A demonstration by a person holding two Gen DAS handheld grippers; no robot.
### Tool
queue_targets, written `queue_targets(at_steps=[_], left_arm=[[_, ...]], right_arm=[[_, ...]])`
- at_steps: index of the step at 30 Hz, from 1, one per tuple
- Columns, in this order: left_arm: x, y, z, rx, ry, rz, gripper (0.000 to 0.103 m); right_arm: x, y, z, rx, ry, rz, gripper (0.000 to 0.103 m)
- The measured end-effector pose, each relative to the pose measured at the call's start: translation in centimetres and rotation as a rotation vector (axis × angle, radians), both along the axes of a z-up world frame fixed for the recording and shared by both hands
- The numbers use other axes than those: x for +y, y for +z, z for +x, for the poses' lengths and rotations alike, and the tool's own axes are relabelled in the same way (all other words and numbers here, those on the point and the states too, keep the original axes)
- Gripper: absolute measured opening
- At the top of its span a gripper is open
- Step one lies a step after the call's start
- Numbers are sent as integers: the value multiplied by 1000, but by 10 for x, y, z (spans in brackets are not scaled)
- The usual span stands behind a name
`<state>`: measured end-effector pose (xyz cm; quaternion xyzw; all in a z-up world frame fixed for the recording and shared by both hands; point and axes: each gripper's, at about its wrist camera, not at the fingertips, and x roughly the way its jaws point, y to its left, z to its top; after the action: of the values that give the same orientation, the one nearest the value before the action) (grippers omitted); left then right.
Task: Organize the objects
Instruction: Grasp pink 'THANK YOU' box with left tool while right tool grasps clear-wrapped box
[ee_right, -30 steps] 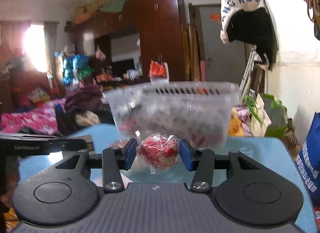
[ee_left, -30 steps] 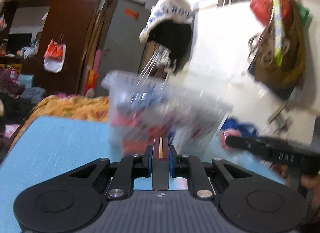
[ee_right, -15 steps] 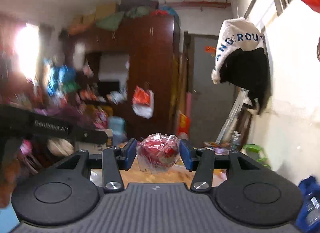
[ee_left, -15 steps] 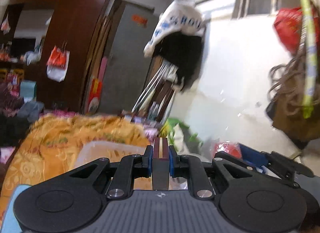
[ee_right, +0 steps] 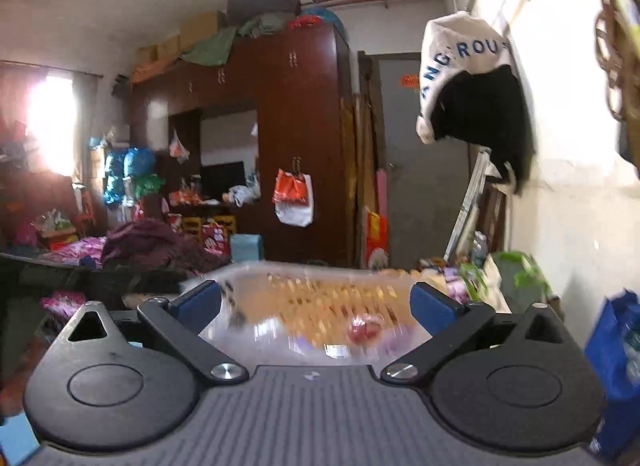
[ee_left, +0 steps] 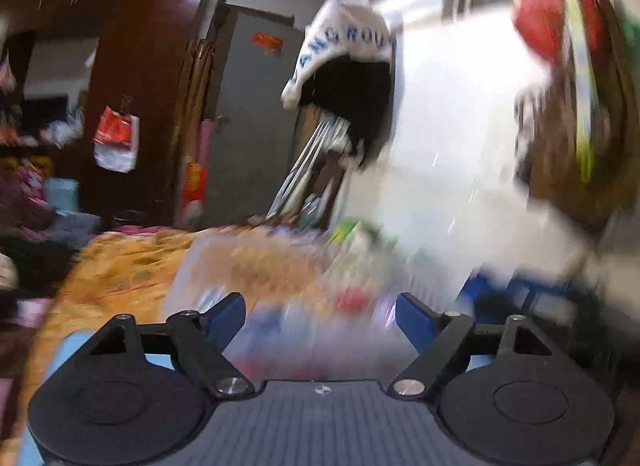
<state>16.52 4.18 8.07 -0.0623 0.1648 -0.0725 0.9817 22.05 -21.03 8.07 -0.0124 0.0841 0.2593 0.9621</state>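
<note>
Right gripper (ee_right: 316, 302) now gapes empty; half a second ago it clamped one red wrapped bundle (ee_right: 366, 330), which now lies blurred inside the single clear bin (ee_right: 320, 270). Left gripper (ee_left: 320, 316) has spread too, its thin strip gone. Both drops look done.

A clear plastic bin (ee_right: 304, 286), motion-blurred, is seen ahead; a red wrapped item (ee_right: 365, 330) lies inside it.
</note>
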Motion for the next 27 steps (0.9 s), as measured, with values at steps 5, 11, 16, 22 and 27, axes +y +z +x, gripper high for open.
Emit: queue_targets(at_steps=[5,11,16,22,27], left_arm=[[-23,-69,-44,78,-48,28,88],[-66,-98,-32,218,-93,176,88],[-74,-105,-32,213,-88,231,83],[-54,-108,-47,176,-59,187,74],[-28,-109,-58,151,-25,164,74]], right_arm=[[-8,-26,2,99,-18,-15,103],[7,-31,7,107,-48,-86,103],[16,-43,6,142,-2,-72,103],[43,-55,13,166,39,-93,103],[80,-59,23,161,12,-197,99]])
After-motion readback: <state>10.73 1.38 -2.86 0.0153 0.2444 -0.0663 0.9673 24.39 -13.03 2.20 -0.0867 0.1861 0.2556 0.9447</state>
